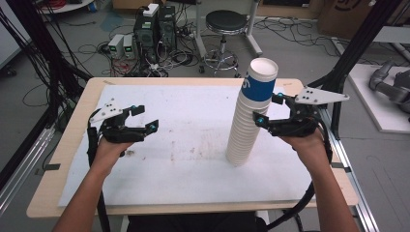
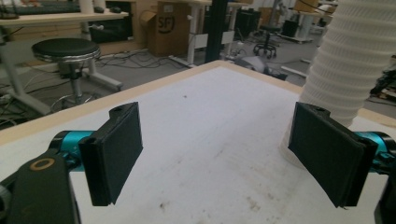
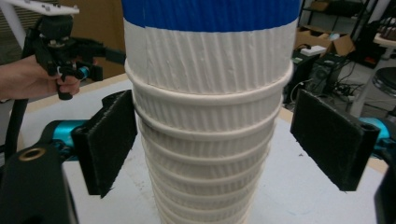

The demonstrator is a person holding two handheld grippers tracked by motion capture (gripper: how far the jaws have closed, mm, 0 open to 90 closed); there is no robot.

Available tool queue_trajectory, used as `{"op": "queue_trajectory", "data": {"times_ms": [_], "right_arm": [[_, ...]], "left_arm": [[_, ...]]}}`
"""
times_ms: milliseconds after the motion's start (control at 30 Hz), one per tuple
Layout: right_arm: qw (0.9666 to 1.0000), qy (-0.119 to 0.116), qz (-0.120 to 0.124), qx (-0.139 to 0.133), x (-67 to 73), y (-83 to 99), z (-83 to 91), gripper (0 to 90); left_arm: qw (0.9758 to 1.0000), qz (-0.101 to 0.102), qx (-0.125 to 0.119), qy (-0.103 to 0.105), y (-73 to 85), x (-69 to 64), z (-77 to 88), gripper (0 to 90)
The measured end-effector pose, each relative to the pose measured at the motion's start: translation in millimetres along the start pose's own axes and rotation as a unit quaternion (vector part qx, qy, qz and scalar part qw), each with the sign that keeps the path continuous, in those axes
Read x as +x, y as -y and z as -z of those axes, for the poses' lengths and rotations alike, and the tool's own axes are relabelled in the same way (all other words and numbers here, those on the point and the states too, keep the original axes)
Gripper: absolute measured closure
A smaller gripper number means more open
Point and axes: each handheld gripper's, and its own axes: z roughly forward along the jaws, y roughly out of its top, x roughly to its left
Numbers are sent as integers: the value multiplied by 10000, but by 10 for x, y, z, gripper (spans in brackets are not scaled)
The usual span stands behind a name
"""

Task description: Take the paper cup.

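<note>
A tall stack of white ribbed paper cups [image 1: 247, 125] stands right of the table's middle, leaning a little, and its top cup [image 1: 260, 79] wears a blue band. My right gripper [image 1: 269, 108] is held up at the stack's upper part, open. In the right gripper view the stack [image 3: 210, 121] rises between the two black pads [image 3: 109, 140]; the left pad is close against its side and the right pad stands apart from it. My left gripper [image 1: 145, 117] hovers open over the left of the white sheet with nothing between its pads [image 2: 116, 149]. The left gripper view has the stack [image 2: 345, 60] at its right.
A white sheet [image 1: 183, 125] covers the wooden table [image 1: 77, 125]. Beyond the far edge are a black stool [image 1: 225, 21], computer towers [image 1: 154, 29] and loose cables on the floor. A black frame post [image 1: 350, 50] rises just right of the table.
</note>
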Motion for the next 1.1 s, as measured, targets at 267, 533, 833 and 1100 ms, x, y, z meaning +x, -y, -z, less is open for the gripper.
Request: {"op": "queue_trajectory", "data": {"times_ms": [267, 533, 833, 1100], "right_arm": [[9998, -157, 42, -75, -15, -7, -112, 142], [9998, -170, 88, -34, -16, -7, -100, 144], [9999, -139, 103, 9, -13, -25, -113, 147], [9998, -118, 134, 55, -2, -42, -124, 148]], "left_arm": [[9984, -178, -120, 521, -486, -126, -236, 172], [9931, -496, -277, 1025, -1055, -375, -576, 172], [9814, -750, -339, 1735, -1482, -802, -1027, 172], [9738, -862, -200, 2096, -1610, -1095, -1330, 172]]}}
